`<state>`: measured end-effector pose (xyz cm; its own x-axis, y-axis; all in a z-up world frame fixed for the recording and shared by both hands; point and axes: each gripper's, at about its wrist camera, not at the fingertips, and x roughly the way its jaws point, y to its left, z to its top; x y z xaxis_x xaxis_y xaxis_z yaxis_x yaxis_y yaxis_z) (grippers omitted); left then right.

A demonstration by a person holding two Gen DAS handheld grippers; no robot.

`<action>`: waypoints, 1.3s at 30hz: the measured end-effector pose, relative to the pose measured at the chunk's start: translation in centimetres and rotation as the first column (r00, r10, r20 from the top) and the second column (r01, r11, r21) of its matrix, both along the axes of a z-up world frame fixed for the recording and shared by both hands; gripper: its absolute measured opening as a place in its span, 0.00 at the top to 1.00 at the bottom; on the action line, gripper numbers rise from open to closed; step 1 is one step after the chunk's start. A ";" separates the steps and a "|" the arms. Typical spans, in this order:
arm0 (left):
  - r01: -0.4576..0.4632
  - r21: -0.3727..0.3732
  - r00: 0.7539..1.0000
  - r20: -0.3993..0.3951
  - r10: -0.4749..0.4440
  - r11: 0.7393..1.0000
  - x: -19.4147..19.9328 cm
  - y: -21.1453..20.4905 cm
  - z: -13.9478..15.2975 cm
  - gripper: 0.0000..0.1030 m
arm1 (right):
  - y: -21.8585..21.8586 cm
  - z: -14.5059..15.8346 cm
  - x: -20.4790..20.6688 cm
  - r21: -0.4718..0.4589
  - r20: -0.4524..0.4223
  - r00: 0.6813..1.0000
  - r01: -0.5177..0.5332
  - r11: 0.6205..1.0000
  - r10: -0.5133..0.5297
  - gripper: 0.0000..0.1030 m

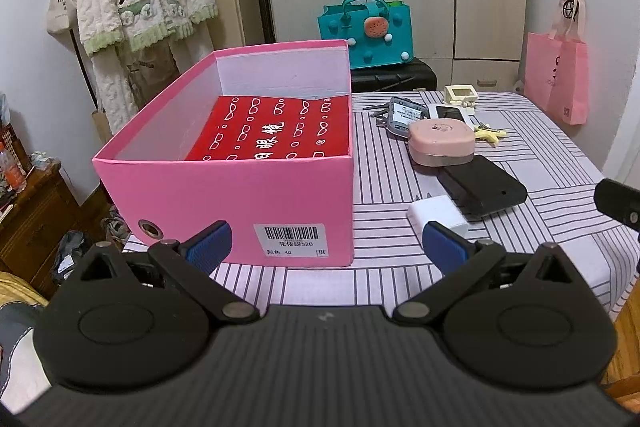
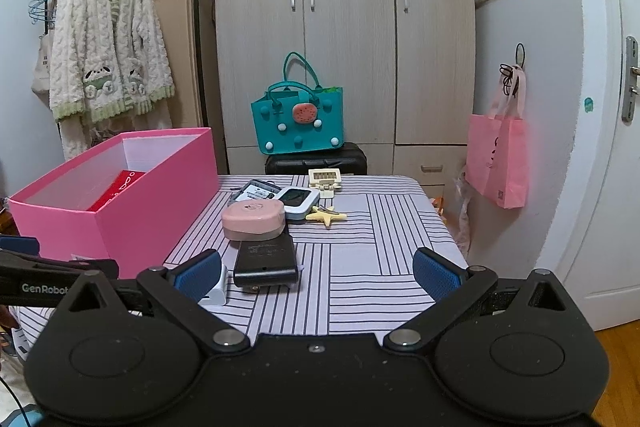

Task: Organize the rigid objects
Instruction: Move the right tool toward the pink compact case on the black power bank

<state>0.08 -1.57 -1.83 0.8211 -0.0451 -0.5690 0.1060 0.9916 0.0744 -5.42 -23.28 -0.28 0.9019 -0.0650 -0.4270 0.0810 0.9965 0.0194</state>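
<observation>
Items to box, centre of right-wrist view, touching or overlapping in a row:
- charger (image 2: 216, 289), white cube, lower left; light, stiff, slick. Prob. take by flat sides.
- black case (image 2: 266, 261), flat, rigid; grip across narrow width.
- pink case (image 2: 253, 222), rounded, resting partly on black case; may slip, pinch mid-sides.
- keys, star, small devices behind.

Dest: pink box (image 1: 224, 203), left, holds red box (image 1: 276, 131).

L gripper (image 1: 326, 247) and R gripper (image 2: 318, 273): both spread wide, empty.

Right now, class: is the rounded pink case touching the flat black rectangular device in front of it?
Touching. In the right wrist view the rounded pink case sits with its near edge overlapping the flat black rectangular device, no gap between them; the left wrist view agrees.
</observation>
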 end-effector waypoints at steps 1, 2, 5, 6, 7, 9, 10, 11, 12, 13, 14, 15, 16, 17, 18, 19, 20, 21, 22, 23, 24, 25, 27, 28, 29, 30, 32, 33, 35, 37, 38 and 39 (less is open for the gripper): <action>0.001 0.000 1.000 0.002 -0.001 1.000 -0.1 0.0 0.0 0.00 | 0.0 -0.1 0.0 -0.001 0.001 1.000 0.002 1.000 -0.002 0.00; 0.001 0.000 1.000 0.003 -0.001 1.000 -0.2 0.0 0.0 0.00 | 0.1 -0.1 -0.1 -0.001 0.002 1.000 0.003 1.000 -0.003 0.00; 0.009 -0.008 1.000 0.022 -0.009 1.000 -0.5 0.1 0.0 0.00 | 0.1 -0.2 -0.2 -0.001 0.012 1.000 -0.006 1.000 0.006 0.00; 0.012 -0.008 1.000 0.028 -0.012 1.000 -0.5 0.1 -0.1 0.00 | 0.1 -0.4 -0.2 -0.004 0.016 1.000 -0.010 1.000 0.010 0.00; 0.013 -0.007 0.999 0.033 -0.013 1.000 -0.6 0.1 -0.2 0.00 | 0.1 -0.5 -0.3 -0.007 0.018 1.000 -0.010 1.000 0.010 0.00; 0.017 -0.009 0.999 0.039 -0.017 1.000 -0.7 0.0 -0.4 0.00 | 0.1 -0.8 -0.4 -0.012 0.019 1.000 0.000 1.000 0.000 0.00; 0.017 -0.009 0.999 0.038 -0.017 1.000 -0.7 0.0 -0.6 0.00 | 0.0 -0.9 -0.5 -0.011 0.019 1.000 0.008 1.000 -0.008 0.00; 0.019 -0.011 0.999 0.036 -0.019 1.000 -0.7 0.0 -0.7 0.00 | -0.1 -1.0 -0.5 -0.011 0.019 1.000 0.013 1.000 -0.013 0.00; 0.022 -0.014 0.999 0.034 -0.022 1.000 -0.8 -0.1 -0.8 0.00 | -0.2 -1.2 -0.6 -0.010 0.017 1.000 0.019 1.000 -0.019 0.00; 0.027 -0.020 0.999 0.032 -0.026 0.999 -0.8 -0.1 -0.9 0.00 | -0.3 -1.3 -0.7 -0.008 0.018 1.000 0.023 1.000 -0.023 0.00; 0.030 -0.024 0.999 0.033 -0.029 0.999 -0.9 -0.1 -0.9 0.00 | -0.5 -1.4 -0.9 -0.007 0.022 0.999 0.025 1.000 -0.025 0.00; 0.035 -0.030 0.999 0.038 -0.034 0.999 -1.0 -0.1 -1.0 0.00 | -0.6 -1.6 -1.1 -0.006 0.028 0.999 0.025 1.000 -0.025 0.00; 0.041 -0.034 0.998 0.046 -0.039 0.999 -1.2 -0.1 -1.2 0.00 | -0.7 -1.8 -1.2 -0.006 0.035 0.999 0.027 1.000 -0.027 0.00; 0.045 -0.035 0.998 0.050 -0.043 0.998 -1.3 -0.2 -1.3 0.00 | -0.8 -1.9 -1.4 -0.006 0.039 0.999 0.029 1.000 -0.029 0.00; 0.053 -0.036 0.997 0.056 -0.051 0.998 -1.5 -0.2 -1.5 0.00 | -0.9 -2.1 -1.5 -0.005 0.040 0.999 0.033 0.999 -0.033 0.00; 0.061 -0.036 0.997 0.058 -0.059 0.998 -1.6 -0.3 -1.6 0.00 | -1.0 -2.2 -1.6 -0.003 0.039 0.999 0.037 0.999 -0.037 0.00; 0.066 -0.036 0.996 0.058 -0.064 0.997 -1.7 -0.3 -1.7 0.00 | -1.1 -2.4 -1.6 0.000 0.035 0.999 0.041 0.999 -0.041 0.00; 0.073 -0.039 0.996 0.057 -0.071 0.997 -1.7 -0.3 -1.8 0.00 | -1.1 -2.5 -1.6 0.002 0.032 0.999 0.044 0.999 -0.044 0.00; 0.080 -0.043 0.995 0.058 -0.077 0.996 -1.8 -0.4 -1.9 0.00 | -1.2 -2.6 -1.7 0.003 0.028 0.998 0.047 0.999 -0.047 0.00; 0.083 -0.046 0.995 0.060 -0.081 0.995 -2.0 -0.4 -2.0 0.00 | -1.2 -2.6 -1.7 0.003 0.025 0.998 0.049 0.999 -0.050 0.00; 0.084 -0.048 0.995 0.061 -0.081 0.995 -2.1 -0.4 -2.0 0.00 | -1.2 -2.6 -1.7 0.003 0.022 0.998 0.051 0.999 -0.051 0.00; 0.084 -0.049 0.995 0.061 -0.081 0.995 -2.1 -0.4 -1.9 0.00 | -1.1 -2.6 -1.8 0.002 0.019 0.998 0.052 0.999 -0.052 0.00; 0.083 -0.048 0.995 0.061 -0.080 0.995 -2.1 -0.5 -2.0 0.00 | -1.1 -2.6 -1.8 -0.001 0.014 0.999 0.051 0.999 -0.051 0.00; 0.082 -0.050 0.995 0.060 -0.079 0.995 -2.1 -0.4 -1.9 0.00 | -1.1 -2.6 -1.9 -0.003 0.012 0.999 0.052 0.999 -0.052 0.00; 0.079 -0.051 0.995 0.060 -0.076 0.996 -2.1 -0.4 -1.9 0.00 | -1.0 -2.6 -1.9 -0.002 0.010 0.999 0.053 0.999 -0.053 0.00; 0.076 -0.053 0.996 0.060 -0.073 0.996 -2.2 -0.3 -1.8 0.00 | -1.0 -2.6 -1.9 -0.002 0.007 0.998 0.055 0.998 -0.055 0.00; 0.070 -0.053 0.996 0.056 -0.067 0.996 -2.1 -0.2 -1.8 0.00 | -1.0 -2.7 -1.9 -0.003 0.004 0.999 0.054 0.999 -0.054 0.00; 0.069 -0.054 0.996 0.052 -0.066 0.996 -2.1 -0.2 -1.8 0.00 | -1.0 -2.7 -1.9 -0.005 0.003 0.999 0.053 0.999 -0.053 0.00; 0.065 -0.061 0.997 0.035 -0.063 0.996 -1.8 -0.1 -1.9 0.00 | -0.9 -2.7 -1.8 -0.008 -0.002 0.999 0.052 0.999 -0.052 0.00; 0.068 -0.071 0.997 0.025 -0.067 0.995 -1.6 0.1 -2.0 0.00 | -0.8 -2.8 -1.6 -0.008 -0.008 0.999 0.050 0.999 -0.050 0.00; 0.070 -0.075 0.997 0.021 -0.069 0.995 -1.6 0.2 -2.0 0.00 | -0.8 -2.8 -1.6 -0.008 -0.011 0.999 0.049 0.999 -0.049 0.00; 0.072 -0.076 0.997 0.020 -0.070 0.995 -1.6 0.2 -2.0 0.00 | -0.8 -2.9 -1.5 -0.009 -0.015 0.999 0.048 0.999 -0.048 0.00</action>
